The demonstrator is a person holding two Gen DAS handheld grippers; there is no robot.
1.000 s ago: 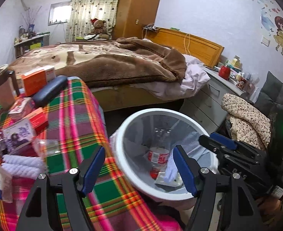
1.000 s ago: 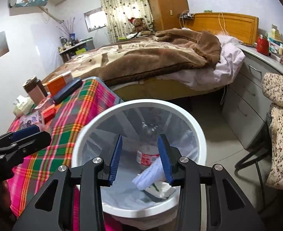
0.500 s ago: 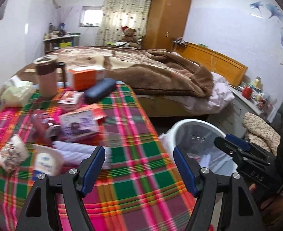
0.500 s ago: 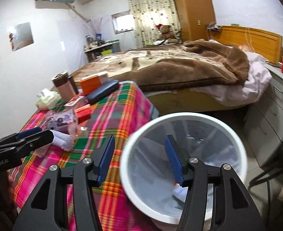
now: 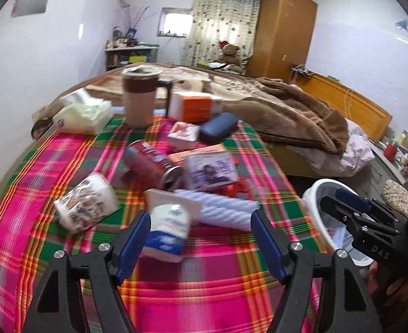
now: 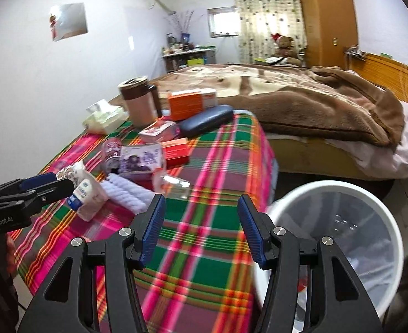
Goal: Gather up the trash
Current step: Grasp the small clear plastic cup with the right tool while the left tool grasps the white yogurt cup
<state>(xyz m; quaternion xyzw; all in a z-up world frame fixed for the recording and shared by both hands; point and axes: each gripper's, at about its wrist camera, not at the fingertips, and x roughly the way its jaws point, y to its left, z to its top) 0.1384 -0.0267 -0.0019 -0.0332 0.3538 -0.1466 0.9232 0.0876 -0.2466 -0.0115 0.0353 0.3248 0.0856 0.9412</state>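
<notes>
Pink, green and orange plaid cloth covers the table (image 5: 37,194), whose left edge runs close along the white wall. At the far left corner a tissue pack (image 5: 84,113) is seen, with a brown jug (image 5: 138,97) just beside it and an orange box (image 5: 194,106) and a dark blue case (image 5: 217,130) further right, all near the table's far edge, where the bed (image 5: 287,111) begins. Nearer, a printed paper cup (image 5: 85,202) lies tipped on its side, a red can (image 5: 152,165) lies beside it, and a white-and-blue packet (image 5: 166,229) rests against a white twisted roll (image 5: 223,211). The left gripper (image 5: 201,238) is held over the near part of the cloth with its jaws spread; the packet lies just ahead of its left finger, and nothing is pinched. Bare cloth is left open across the near edge. In the right wrist view the right gripper (image 6: 201,227) is held above the table's right-hand portion, jaws spread and empty, with a crumpled clear wrapper (image 6: 173,184) just ahead of them. Beyond the table's right edge, on the floor, the white trash bin (image 6: 328,186) stands close to the table corner, between table and bed.
</notes>
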